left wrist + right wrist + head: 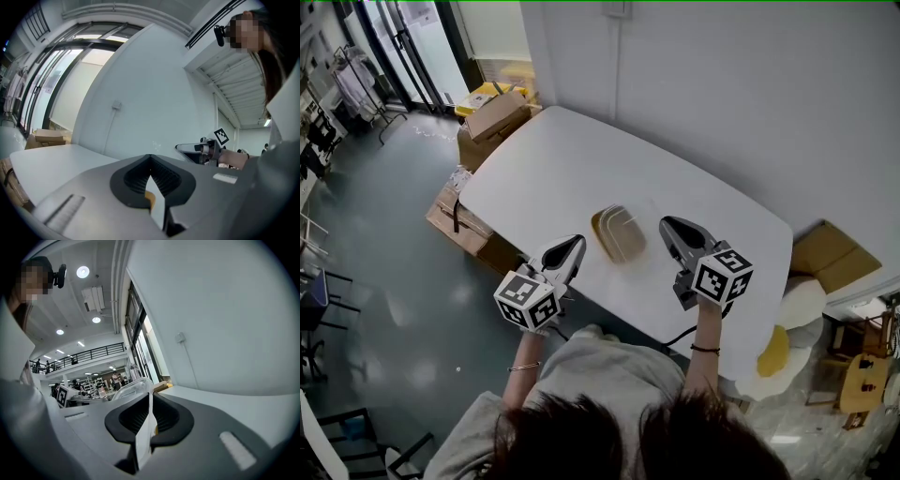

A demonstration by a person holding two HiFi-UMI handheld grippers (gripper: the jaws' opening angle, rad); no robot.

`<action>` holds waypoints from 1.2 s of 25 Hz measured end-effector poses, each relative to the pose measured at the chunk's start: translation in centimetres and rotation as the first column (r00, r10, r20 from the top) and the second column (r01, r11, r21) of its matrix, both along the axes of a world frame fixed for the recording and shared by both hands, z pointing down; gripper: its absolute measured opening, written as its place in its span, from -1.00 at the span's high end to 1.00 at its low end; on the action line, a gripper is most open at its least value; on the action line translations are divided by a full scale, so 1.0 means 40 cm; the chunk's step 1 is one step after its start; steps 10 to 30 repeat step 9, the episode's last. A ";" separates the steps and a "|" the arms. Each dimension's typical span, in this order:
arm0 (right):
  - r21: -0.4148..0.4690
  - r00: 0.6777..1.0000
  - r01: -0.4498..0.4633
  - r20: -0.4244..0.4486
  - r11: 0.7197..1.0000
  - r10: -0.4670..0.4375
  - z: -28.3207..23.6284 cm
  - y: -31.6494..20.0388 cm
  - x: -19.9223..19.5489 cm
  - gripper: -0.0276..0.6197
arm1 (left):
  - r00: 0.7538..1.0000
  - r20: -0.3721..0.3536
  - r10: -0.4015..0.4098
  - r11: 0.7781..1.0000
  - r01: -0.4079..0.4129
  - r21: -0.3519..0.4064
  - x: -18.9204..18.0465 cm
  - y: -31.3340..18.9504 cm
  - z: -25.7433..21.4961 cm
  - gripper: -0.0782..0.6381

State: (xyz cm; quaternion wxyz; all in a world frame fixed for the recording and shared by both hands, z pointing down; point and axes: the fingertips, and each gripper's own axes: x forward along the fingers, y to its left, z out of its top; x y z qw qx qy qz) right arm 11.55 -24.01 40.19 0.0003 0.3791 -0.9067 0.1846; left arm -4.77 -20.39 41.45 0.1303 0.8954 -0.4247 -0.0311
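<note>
**Head view.** A shallow container [619, 234], with a clear lid over a tan base, lay on the white worktop [553, 169] a little below the centre of the frame. It lay between the two grippers and touched neither. The left hand-held gripper [571, 247] hovered just beside it at lower left, and the right hand-held gripper [672, 228] just beside it at right. Cardboard boxes [492, 117] stood on the floor at upper left.

**Left gripper view.** The left hand-held gripper [150, 159] had its jaws drawn together at the tips, with only a thin slit below and nothing gripped. Through the slit showed a tan sliver of the container [150, 199]. The right hand-held gripper [197, 147] appeared at right of centre.

**Right gripper view.** The right hand-held gripper [150, 397] was likewise closed to a narrow slit and held nothing. The container [133, 387] showed its clear domed top just above the jaws, left of centre. The left hand-held gripper [77, 398] lay at the left edge.

**Handling.** The container looked like thin moulded plastic. It was probably light, smooth and somewhat flexible, and its lid could dent or pop under a hard squeeze. The stiffer rim, where lid meets base, seemed the soundest place to take hold.
</note>
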 end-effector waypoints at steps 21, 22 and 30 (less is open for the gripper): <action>-0.003 1.000 0.013 -0.005 1.000 -0.013 0.001 -0.003 -0.010 0.80 | 1.000 -0.001 -0.002 1.000 0.002 0.000 0.000 -0.004 0.000 0.81; -0.003 1.000 0.013 -0.005 1.000 -0.013 0.001 -0.003 -0.010 0.80 | 1.000 -0.001 -0.002 1.000 0.002 0.000 0.000 -0.004 0.000 0.81; -0.003 1.000 0.013 -0.005 1.000 -0.013 0.001 -0.003 -0.010 0.80 | 1.000 -0.001 -0.002 1.000 0.002 0.000 0.000 -0.004 0.000 0.81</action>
